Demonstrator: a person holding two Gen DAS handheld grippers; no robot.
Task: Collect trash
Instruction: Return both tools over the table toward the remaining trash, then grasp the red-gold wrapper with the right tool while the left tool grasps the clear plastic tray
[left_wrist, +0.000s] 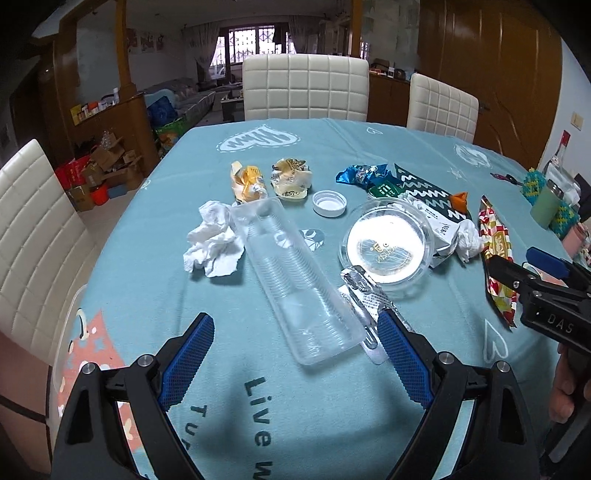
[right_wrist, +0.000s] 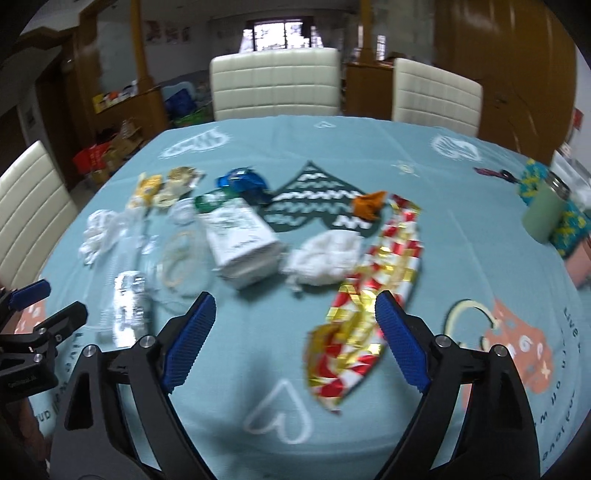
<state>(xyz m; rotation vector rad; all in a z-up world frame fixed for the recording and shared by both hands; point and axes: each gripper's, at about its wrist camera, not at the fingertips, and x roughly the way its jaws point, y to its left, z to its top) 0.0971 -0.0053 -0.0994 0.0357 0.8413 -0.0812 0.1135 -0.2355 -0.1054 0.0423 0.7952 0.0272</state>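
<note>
Trash lies spread over the blue tablecloth (left_wrist: 147, 229). A long clear plastic tray (left_wrist: 295, 258) lies in front of my left gripper (left_wrist: 295, 319), which is open; the tray's near end shows between the blue pads without touching them. Beside it are a crumpled tissue (left_wrist: 212, 240), a foil blister strip (left_wrist: 364, 291), a round clear lid (left_wrist: 388, 247), a white cap (left_wrist: 328, 203) and yellow wrappers (left_wrist: 245, 182). My right gripper (right_wrist: 295, 299) is open and holds nothing. A red-and-gold wrapper (right_wrist: 365, 295) lies just ahead of its right pad. A white packet (right_wrist: 240, 236) and a tissue (right_wrist: 325, 254) lie beyond.
White padded chairs (left_wrist: 304, 86) stand at the far and left sides of the table. A green tumbler (right_wrist: 543, 210) and knitted items sit near the right edge. The other gripper shows at the frame edge in each view. The right wrist view is blurred.
</note>
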